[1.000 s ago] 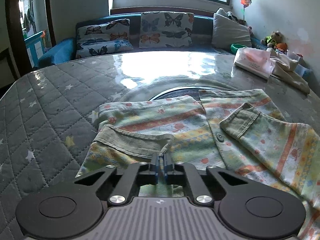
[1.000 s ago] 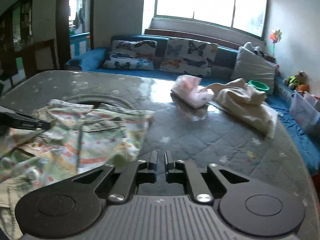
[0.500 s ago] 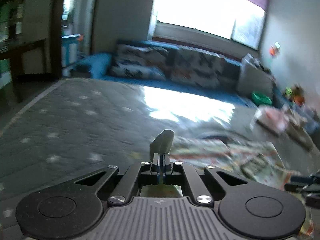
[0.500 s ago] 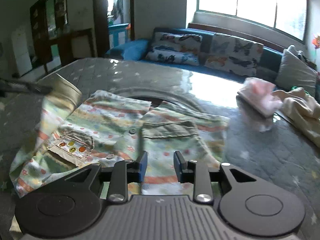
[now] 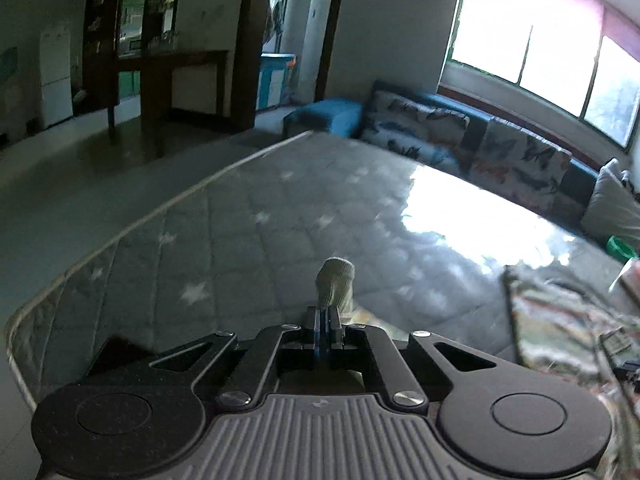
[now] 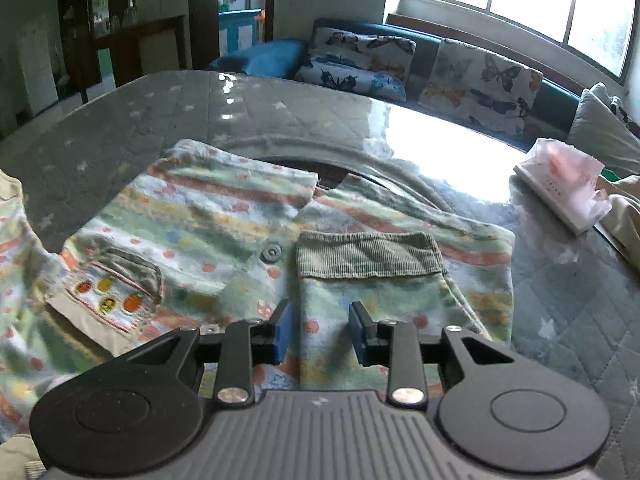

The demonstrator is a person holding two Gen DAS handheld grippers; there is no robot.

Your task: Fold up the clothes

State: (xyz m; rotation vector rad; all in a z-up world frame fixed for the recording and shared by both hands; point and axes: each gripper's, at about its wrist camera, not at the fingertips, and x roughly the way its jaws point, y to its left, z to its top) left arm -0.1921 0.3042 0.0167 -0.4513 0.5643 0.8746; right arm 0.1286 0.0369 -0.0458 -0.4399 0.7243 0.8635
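Observation:
A child's striped, dotted shirt (image 6: 224,216) lies front up on the quilted grey table (image 6: 560,320). In the left wrist view my left gripper (image 5: 325,314) is shut on the grey-green cuff of the left sleeve (image 5: 335,284), held above the table (image 5: 280,216) to the left of the shirt body (image 5: 560,320). That sleeve (image 6: 16,232) stretches off the left edge of the right wrist view. My right gripper (image 6: 320,328) stands open just above the folded right sleeve, below its corduroy cuff (image 6: 368,258); the pads do not touch the cloth.
A pink tissue pack (image 6: 560,188) and a beige cloth (image 6: 624,216) lie at the table's right. A blue sofa with butterfly cushions (image 6: 480,76) runs behind the table. The table's left edge (image 5: 120,236) drops to the floor.
My left gripper swung out to the left with the cuff, drawing the left sleeve off the shirt front. My right gripper opened and came down over the right sleeve.

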